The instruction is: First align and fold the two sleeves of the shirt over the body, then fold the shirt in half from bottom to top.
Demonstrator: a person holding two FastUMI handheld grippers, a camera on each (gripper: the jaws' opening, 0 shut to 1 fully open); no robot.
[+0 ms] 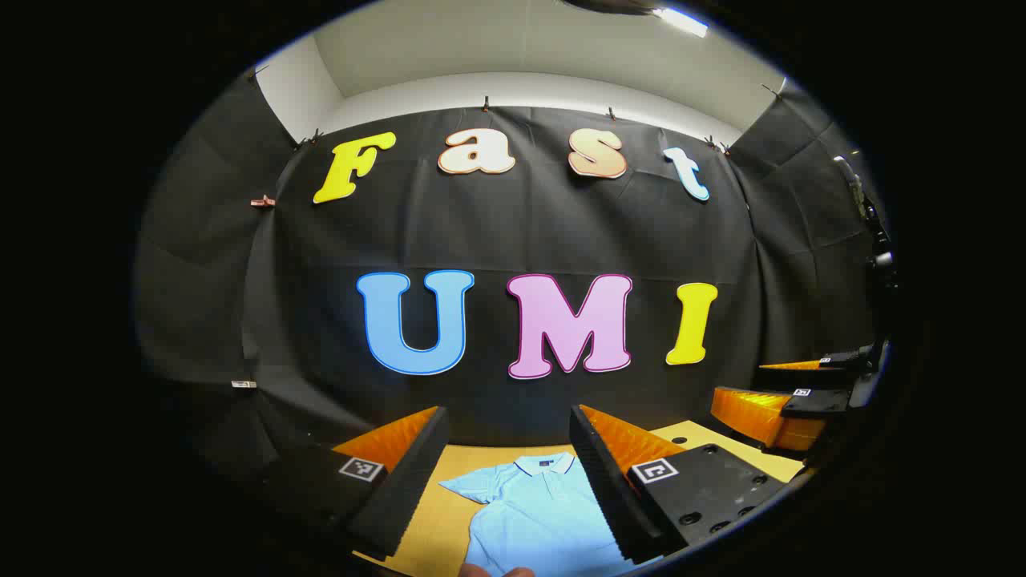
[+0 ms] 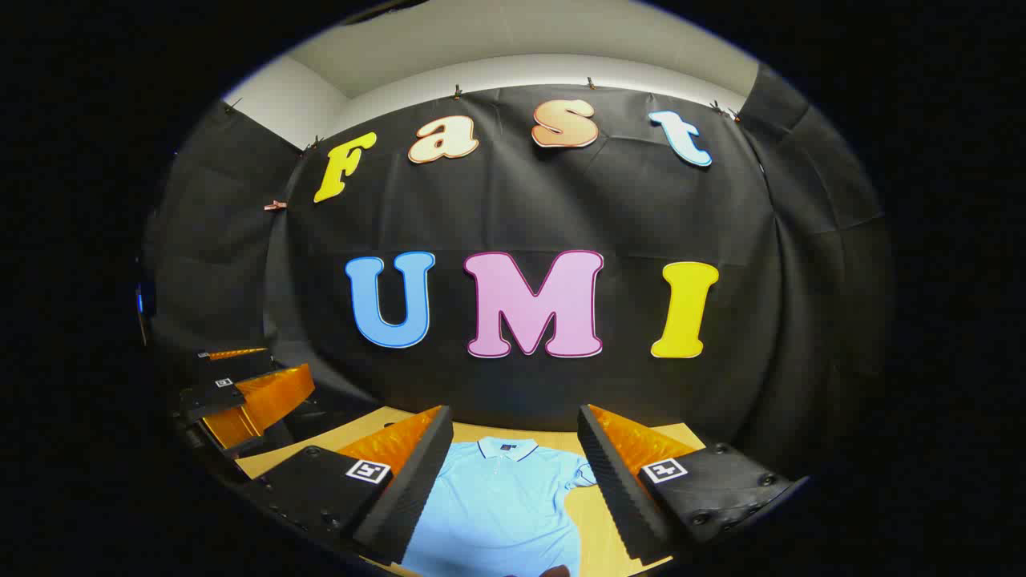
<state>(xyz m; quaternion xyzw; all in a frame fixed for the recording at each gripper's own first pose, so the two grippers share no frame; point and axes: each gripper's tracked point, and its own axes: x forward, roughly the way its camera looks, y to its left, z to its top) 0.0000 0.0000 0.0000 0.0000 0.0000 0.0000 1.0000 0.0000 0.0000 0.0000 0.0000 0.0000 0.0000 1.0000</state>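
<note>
Left gripper view: left gripper (image 1: 506,473), fingers wide apart, nothing between them, held above the table (image 1: 449,513). Shirt (image 1: 535,513), light blue, collared, lies flat on the table below and ahead, collar toward the wall; one short sleeve (image 1: 469,486) spread out to the side, not yet folded. Right gripper (image 1: 773,401) off to the right edge, raised, fingers apart

Right gripper view: right gripper (image 2: 513,473), fingers wide apart, empty, above the same shirt (image 2: 501,513); other sleeve (image 2: 579,474) spread flat toward the bare table (image 2: 609,521). Left gripper (image 2: 240,393) at the left edge, raised, fingers look parted

Risks, judged: both sleeves lie thin and flat, so a shallow pinch may slip off; a deep one may catch the body layer and drag the whole shirt askew. Uneven lifts would leave the sleeves misaligned, spoiling the later bottom-to-top fold
</note>
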